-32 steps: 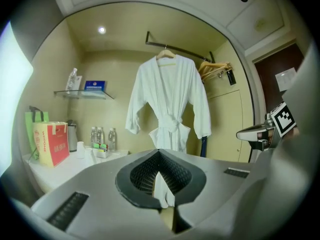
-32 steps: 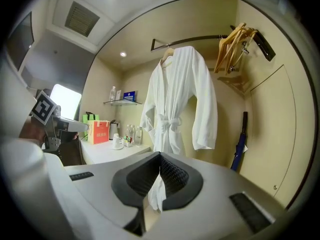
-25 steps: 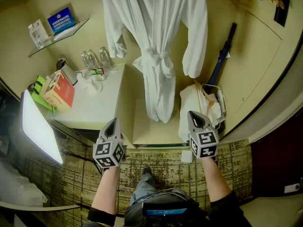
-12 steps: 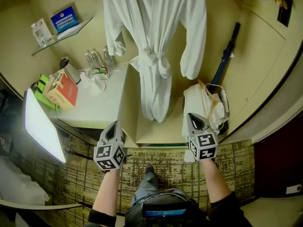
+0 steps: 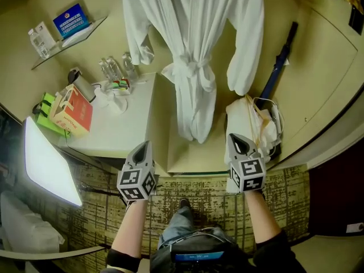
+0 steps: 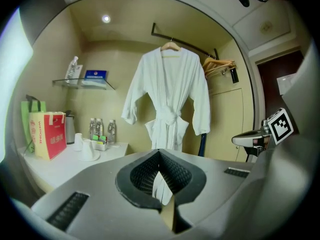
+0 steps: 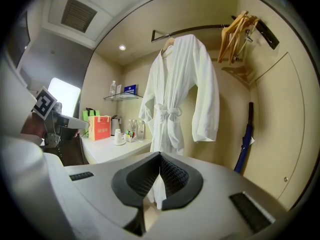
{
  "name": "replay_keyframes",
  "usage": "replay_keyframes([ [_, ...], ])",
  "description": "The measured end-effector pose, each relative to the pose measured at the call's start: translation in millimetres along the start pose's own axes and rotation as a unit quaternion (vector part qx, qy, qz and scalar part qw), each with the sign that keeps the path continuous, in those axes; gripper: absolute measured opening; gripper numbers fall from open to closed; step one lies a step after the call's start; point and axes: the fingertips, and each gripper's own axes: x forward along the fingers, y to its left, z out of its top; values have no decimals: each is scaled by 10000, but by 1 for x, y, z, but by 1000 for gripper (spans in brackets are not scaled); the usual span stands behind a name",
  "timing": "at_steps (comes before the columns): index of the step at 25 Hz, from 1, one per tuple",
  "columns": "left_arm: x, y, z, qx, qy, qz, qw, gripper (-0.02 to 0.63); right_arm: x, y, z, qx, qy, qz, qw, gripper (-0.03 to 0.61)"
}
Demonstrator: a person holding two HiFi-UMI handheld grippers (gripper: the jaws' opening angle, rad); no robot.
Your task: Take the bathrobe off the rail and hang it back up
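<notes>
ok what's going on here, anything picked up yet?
A person stands facing a closet alcove with a gripper in each hand. The left gripper and right gripper are both shut and empty, held low and short of the white bathrobe. The bathrobe hangs on a wooden hanger from the rail. Nothing has been picked up yet.

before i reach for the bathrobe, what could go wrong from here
The bathrobe hangs on a wooden hanger hooked over the rail. Tugging the cloth alone could slide it off the hanger. Spare hangers hang on the same rail close beside it, so lifting the hook may knock them. One sleeve hangs near the water bottles on the counter, and a swing could tip them.
</notes>
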Motion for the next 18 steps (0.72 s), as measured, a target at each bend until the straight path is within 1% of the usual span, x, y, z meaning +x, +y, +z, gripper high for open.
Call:
replay_keyframes([
  [2, 21, 5, 13, 81, -52, -84, 9999, 3, 17, 1, 15, -15, -34, 4, 10000, 23],
  [5, 56, 15, 37, 440, -178, -197, 9987, 3, 45, -2, 39, -53, -168, -66, 9998, 22],
  [7, 79, 20, 59, 648, -297, -309, 9970, 3, 65, -5, 60, -113, -289, -123, 9994, 23],
  [11, 123, 26, 109, 893, -578, -581, 9926, 3, 103, -7, 106, -266, -473, -204, 9983, 22],
  [18, 184, 32, 187, 1087, -1073, -1031, 9829, 3, 149, -14, 192, -665, -901, -547, 9922, 23],
])
